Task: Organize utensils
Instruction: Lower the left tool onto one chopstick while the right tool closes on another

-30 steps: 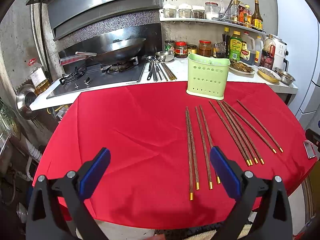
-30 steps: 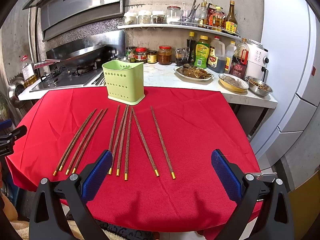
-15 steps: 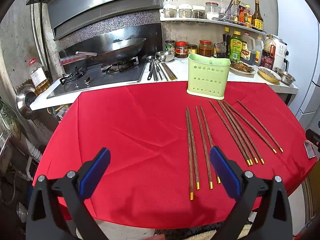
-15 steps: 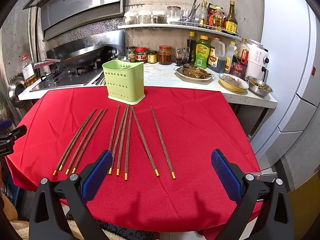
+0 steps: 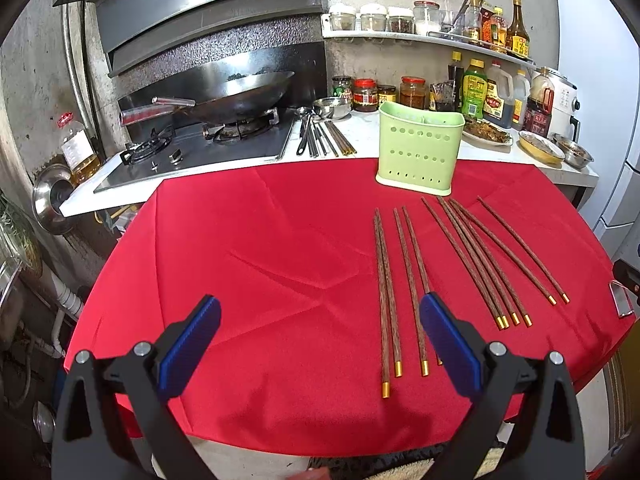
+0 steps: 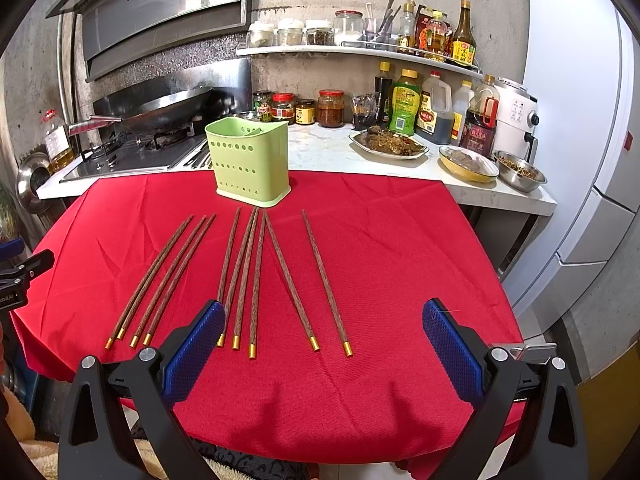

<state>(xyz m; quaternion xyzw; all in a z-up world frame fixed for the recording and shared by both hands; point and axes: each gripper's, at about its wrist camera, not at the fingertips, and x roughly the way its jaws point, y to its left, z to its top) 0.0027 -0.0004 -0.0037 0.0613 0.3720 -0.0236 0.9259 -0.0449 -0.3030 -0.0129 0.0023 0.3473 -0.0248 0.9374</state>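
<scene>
Several brown wooden chopsticks (image 5: 472, 256) with gold tips lie in a fan on the red tablecloth (image 5: 256, 248); they also show in the right wrist view (image 6: 244, 272). A light green perforated utensil holder (image 5: 418, 154) stands upright behind them, also in the right wrist view (image 6: 250, 160), and looks empty. My left gripper (image 5: 318, 322) is open and empty above the table's near edge, left of the chopsticks. My right gripper (image 6: 324, 328) is open and empty above the gold tips.
A gas stove with a wok (image 5: 236, 96) is at the back left. Metal utensils (image 5: 320, 138) lie on the counter beside it. Jars, sauce bottles (image 6: 404, 102), food dishes (image 6: 388, 144) and a white fridge (image 6: 580, 120) are at the back right.
</scene>
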